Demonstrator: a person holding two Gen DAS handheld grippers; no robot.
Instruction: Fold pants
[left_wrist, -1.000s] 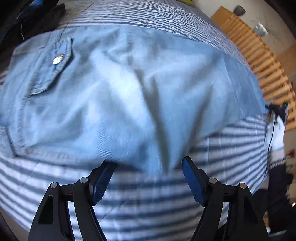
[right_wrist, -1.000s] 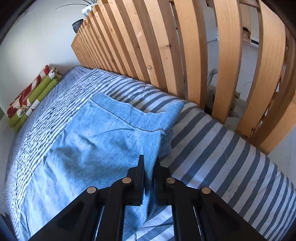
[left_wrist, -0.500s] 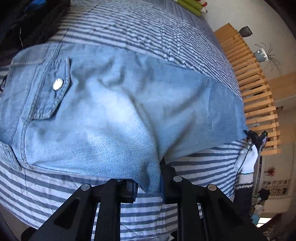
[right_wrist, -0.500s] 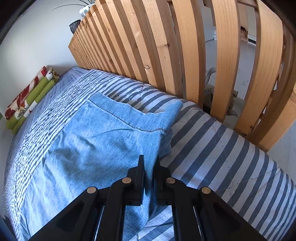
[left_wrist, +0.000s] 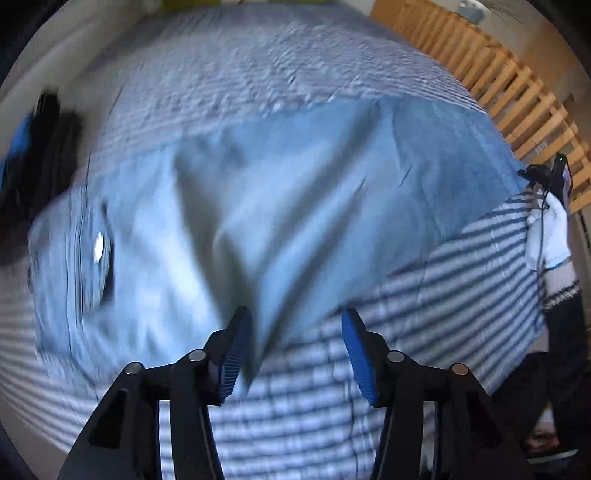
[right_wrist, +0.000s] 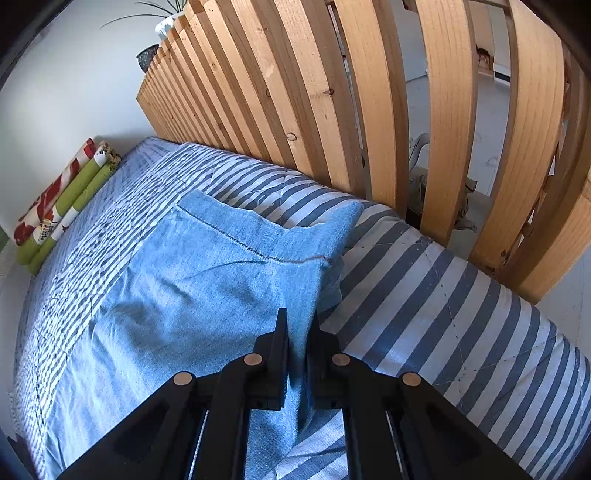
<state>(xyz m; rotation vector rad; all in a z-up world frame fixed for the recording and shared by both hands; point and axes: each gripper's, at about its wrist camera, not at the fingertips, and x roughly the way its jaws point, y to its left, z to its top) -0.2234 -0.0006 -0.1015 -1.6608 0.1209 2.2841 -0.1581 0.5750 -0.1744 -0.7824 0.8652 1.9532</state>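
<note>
Light blue denim pants (left_wrist: 295, 184) lie spread over the striped bed cover (left_wrist: 461, 280); the view is blurred. My left gripper (left_wrist: 295, 317) hovers over their near edge, its jaws opening. A fold of denim rises between the pads and brushes the left fingertip (left_wrist: 236, 343), but nothing is pinched. In the right wrist view, my right gripper (right_wrist: 298, 321) is shut on the pants (right_wrist: 203, 280) at the side edge of a leg, just short of the hem (right_wrist: 258, 229). From the left wrist view, a white-gloved hand (left_wrist: 548, 229) holds that gripper at the far right.
A wooden slat railing (right_wrist: 369, 110) runs along the bed's far side. Rolled green and red bundles (right_wrist: 62, 206) lie at the head against the wall. A dark bag (left_wrist: 37, 147) sits at the left edge. A potted plant (right_wrist: 147, 55) stands behind the railing.
My left gripper closed on a fold at the pants' near edge, then opened again and rose, rolling slightly. The right gripper and its hold stayed the same.
</note>
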